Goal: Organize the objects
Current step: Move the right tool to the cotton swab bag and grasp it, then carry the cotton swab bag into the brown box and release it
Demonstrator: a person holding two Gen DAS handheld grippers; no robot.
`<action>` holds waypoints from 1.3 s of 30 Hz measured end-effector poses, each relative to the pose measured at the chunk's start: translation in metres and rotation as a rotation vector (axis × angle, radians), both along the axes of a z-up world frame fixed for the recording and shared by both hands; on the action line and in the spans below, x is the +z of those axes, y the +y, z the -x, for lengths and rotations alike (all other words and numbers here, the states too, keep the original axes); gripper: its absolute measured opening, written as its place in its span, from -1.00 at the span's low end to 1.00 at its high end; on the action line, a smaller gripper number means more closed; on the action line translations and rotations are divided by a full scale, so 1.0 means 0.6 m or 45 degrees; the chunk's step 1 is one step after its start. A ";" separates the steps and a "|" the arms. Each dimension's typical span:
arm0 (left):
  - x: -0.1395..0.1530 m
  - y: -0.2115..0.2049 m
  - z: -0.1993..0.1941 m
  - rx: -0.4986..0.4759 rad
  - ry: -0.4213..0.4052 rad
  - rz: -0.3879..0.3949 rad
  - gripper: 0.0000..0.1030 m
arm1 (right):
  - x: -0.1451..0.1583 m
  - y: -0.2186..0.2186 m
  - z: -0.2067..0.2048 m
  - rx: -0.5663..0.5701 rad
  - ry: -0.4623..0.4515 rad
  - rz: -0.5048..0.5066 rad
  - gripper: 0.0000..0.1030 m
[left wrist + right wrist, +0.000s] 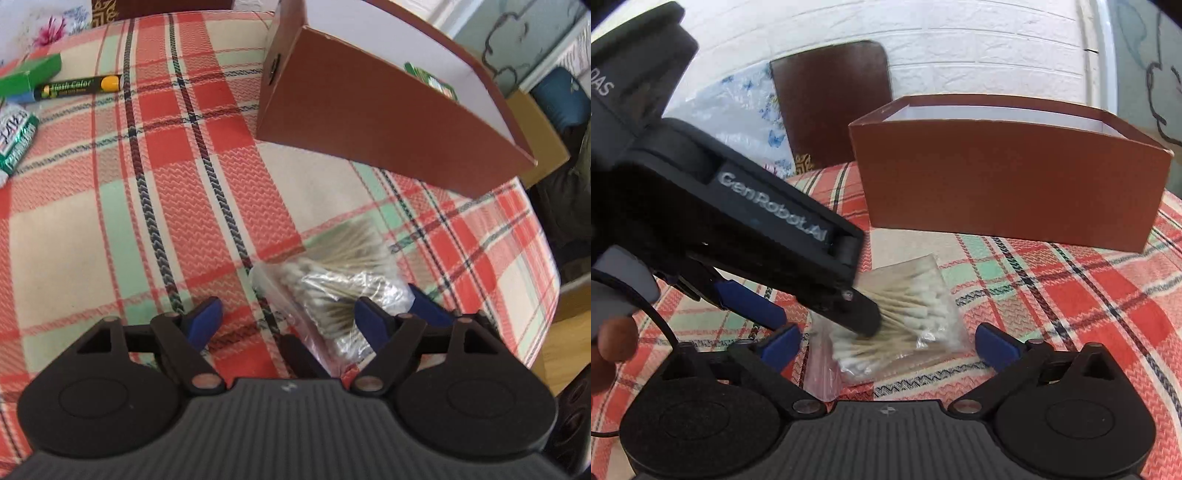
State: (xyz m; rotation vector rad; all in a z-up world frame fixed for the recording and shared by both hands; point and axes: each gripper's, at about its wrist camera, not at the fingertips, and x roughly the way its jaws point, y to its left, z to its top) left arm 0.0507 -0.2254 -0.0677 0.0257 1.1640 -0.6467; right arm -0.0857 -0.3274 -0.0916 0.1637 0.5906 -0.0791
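A clear bag of cotton swabs (343, 273) lies on the plaid cloth, also in the right wrist view (905, 325). My left gripper (290, 319) is open right over the bag, its right finger touching it; its body (746, 206) reaches in from the left in the right wrist view. My right gripper (888, 345) is open and empty, just in front of the bag. A brown open box (369, 122) with a white inside stands behind the bag, also in the right wrist view (1008, 177).
At the far left lie a green box (29, 75), a black Flash Color marker (79, 86) and a green-white packet (14, 136). A green item (432, 79) sits inside the box. A dark chair back (831, 103) stands behind the table. The table edge (543, 295) drops off on the right.
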 end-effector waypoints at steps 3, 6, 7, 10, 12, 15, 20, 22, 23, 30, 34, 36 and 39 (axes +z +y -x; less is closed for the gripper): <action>0.008 -0.009 0.001 -0.028 -0.011 0.020 0.33 | -0.001 0.011 -0.002 0.022 -0.002 0.093 0.35; 0.032 -0.024 -0.005 -0.125 0.003 0.090 -0.07 | 0.004 0.012 0.007 0.018 -0.069 0.101 0.32; 0.049 -0.027 -0.005 -0.166 -0.038 0.105 -0.07 | 0.010 0.012 0.011 -0.002 -0.118 0.122 0.32; 0.104 -0.044 -0.006 -0.266 -0.191 0.148 -0.02 | 0.038 0.006 0.014 -0.063 -0.296 0.217 0.32; 0.140 -0.060 -0.013 -0.302 -0.306 0.146 0.00 | 0.061 -0.006 0.002 -0.085 -0.386 0.231 0.32; 0.174 -0.084 -0.029 -0.289 -0.459 0.094 0.24 | 0.092 -0.025 -0.037 -0.099 -0.465 0.271 0.32; 0.168 -0.125 -0.082 -0.132 -0.611 -0.081 0.62 | 0.110 -0.081 -0.139 -0.181 -0.454 0.206 0.45; 0.156 -0.125 -0.100 -0.080 -0.578 -0.098 0.61 | 0.102 -0.098 -0.175 -0.190 -0.395 0.183 0.56; 0.150 -0.122 -0.104 -0.068 -0.555 -0.086 0.63 | 0.098 -0.102 -0.182 -0.186 -0.375 0.178 0.56; 0.145 -0.075 -0.076 -0.056 -0.593 0.025 0.63 | 0.070 -0.056 -0.093 -0.243 -0.548 0.297 0.65; 0.131 -0.023 -0.047 -0.001 -0.616 0.060 0.63 | 0.057 -0.009 -0.048 -0.194 -0.604 0.310 0.69; 0.114 0.011 -0.043 0.048 -0.585 0.045 0.63 | 0.054 0.017 -0.044 -0.105 -0.565 0.291 0.70; 0.083 0.072 -0.050 0.141 -0.514 -0.003 0.65 | 0.052 0.045 -0.048 0.011 -0.467 0.230 0.69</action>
